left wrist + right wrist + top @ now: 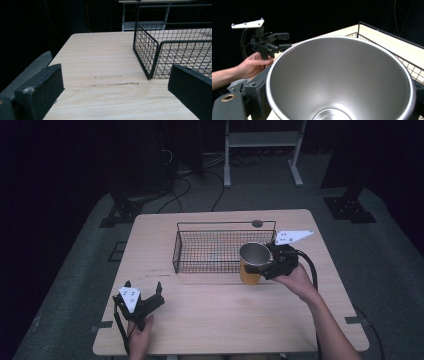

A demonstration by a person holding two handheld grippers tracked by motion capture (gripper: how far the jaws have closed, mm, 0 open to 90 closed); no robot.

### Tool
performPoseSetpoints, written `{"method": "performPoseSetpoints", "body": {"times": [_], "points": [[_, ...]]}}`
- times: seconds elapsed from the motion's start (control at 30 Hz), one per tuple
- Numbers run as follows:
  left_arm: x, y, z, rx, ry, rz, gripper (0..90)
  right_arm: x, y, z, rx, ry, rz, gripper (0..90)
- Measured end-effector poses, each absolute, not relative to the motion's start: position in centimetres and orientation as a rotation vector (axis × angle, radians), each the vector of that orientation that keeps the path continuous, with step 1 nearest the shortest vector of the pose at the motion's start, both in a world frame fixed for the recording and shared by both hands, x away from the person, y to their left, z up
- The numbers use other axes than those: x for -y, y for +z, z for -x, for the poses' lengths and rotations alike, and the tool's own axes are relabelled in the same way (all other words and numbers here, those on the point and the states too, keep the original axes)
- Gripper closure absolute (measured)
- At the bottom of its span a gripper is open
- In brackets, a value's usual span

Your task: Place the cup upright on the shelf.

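Observation:
A cup [251, 265] with an orange outside and a bare metal inside is at the front right corner of the black wire basket [220, 251]. My right gripper [265, 262] is shut on its rim from the right. In the right gripper view the cup's metal inside [342, 80] looks empty, and one finger [255, 96] shows at its left. I cannot tell whether the cup touches the table. My left gripper [146, 301] is open near the table's front left corner, with nothing between its jaws [115, 100]. The basket's near left corner [150, 57] lies ahead of it, to the right.
The wooden table [200, 320] has bare room in front of the basket and on its left side [100, 57]. The basket holds nothing. A small dark disc [257, 223] lies by the far edge. Stands, cables and a white rack [262, 150] are on the floor beyond.

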State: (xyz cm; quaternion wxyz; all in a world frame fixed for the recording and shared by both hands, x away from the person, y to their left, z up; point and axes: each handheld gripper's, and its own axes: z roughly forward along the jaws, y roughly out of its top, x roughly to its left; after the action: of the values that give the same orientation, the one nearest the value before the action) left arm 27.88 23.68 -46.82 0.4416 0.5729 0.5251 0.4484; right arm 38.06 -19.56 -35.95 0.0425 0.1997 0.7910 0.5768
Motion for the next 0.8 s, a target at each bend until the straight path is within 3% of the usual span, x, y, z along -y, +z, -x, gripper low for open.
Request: {"method": "performPoseSetpoints", "body": {"times": [0.8], "points": [[-23.7, -46.8, -27.9, -1.303, 1.108, -1.417, 0.0, 16.9, -33.7, -44.6, -2.459, 1.692, -0.630, 9.6]]}}
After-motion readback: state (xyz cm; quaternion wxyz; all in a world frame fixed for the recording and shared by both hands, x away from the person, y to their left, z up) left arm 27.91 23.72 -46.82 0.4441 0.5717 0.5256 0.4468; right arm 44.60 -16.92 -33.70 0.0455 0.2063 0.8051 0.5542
